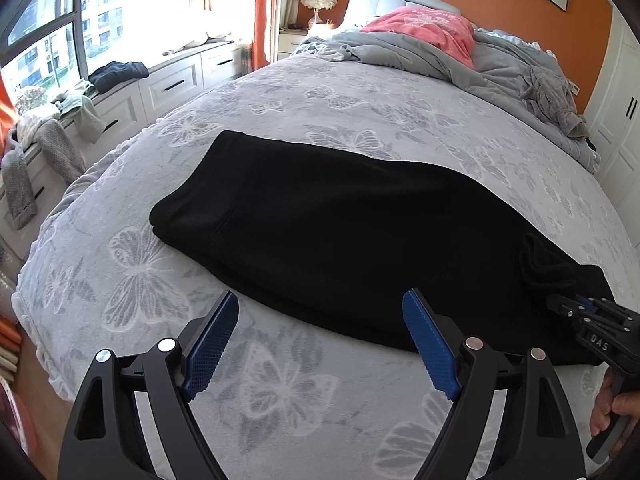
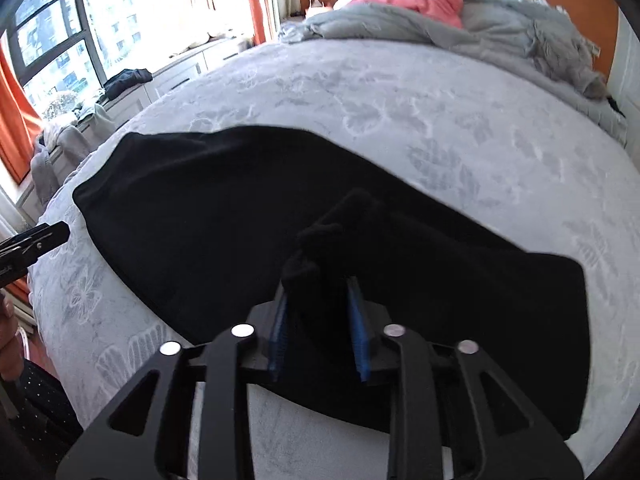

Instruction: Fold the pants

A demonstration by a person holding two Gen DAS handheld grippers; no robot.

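Observation:
Black pants [image 1: 320, 220] lie folded lengthwise across the grey butterfly-print bed [image 1: 280, 92]. They also fill the middle of the right wrist view [image 2: 208, 208]. My left gripper [image 1: 320, 312] is open and empty, hovering just above the near edge of the pants. My right gripper [image 2: 318, 292] is shut on a bunched fold of the pants near their right end and lifts it a little off the rest. It shows at the right edge of the left wrist view [image 1: 560, 304].
A rumpled grey duvet [image 1: 460, 52] and a pink pillow [image 1: 428, 28] lie at the head of the bed. A window bench with drawers [image 1: 160, 84] and loose clothes [image 1: 120, 70] runs along the left. A white wardrobe [image 1: 620, 120] stands at right.

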